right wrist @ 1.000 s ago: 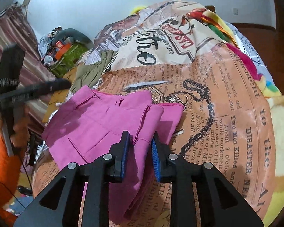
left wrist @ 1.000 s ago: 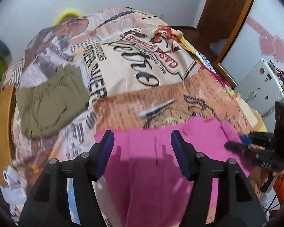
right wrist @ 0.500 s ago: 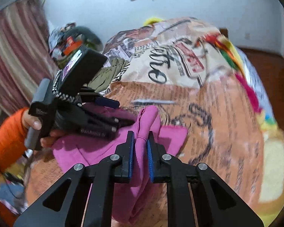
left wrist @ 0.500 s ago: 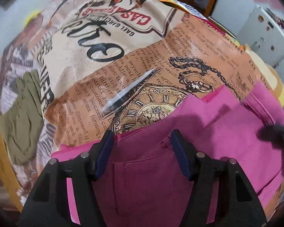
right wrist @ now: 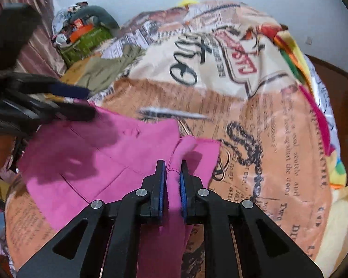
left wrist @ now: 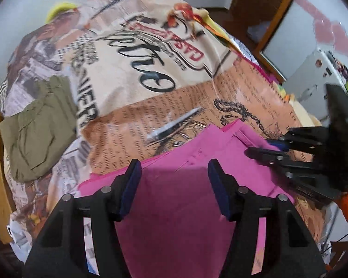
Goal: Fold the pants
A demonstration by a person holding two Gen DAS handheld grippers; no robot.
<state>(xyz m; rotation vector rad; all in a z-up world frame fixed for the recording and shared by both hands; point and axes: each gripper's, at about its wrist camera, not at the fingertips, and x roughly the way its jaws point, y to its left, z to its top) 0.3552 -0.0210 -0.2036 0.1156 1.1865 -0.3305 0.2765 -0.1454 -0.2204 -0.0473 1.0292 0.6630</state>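
Note:
The pink pants (left wrist: 178, 199) lie on the bed with a printed newspaper-pattern cover (left wrist: 150, 69). My left gripper (left wrist: 174, 169) is open and empty, hovering over the pants' near part. My right gripper (right wrist: 172, 171) is shut on a bunched fold of the pink pants (right wrist: 92, 153) at their right edge, lifting it slightly. The right gripper also shows in the left wrist view (left wrist: 266, 150) at the pants' right side, and the left gripper shows in the right wrist view (right wrist: 81, 102) at the left.
Folded olive-green pants (left wrist: 37, 127) lie on the bed's left part. A white-grey pen-like object (left wrist: 176, 125) lies just beyond the pink pants. A cluttered pile (right wrist: 85, 34) and a curtain stand past the bed. A wooden door and a white appliance (left wrist: 317, 74) are at right.
My left gripper pulled back and up from over the pants; it stays open. My right gripper stays shut on the pink fold and has lowered it toward the bed.

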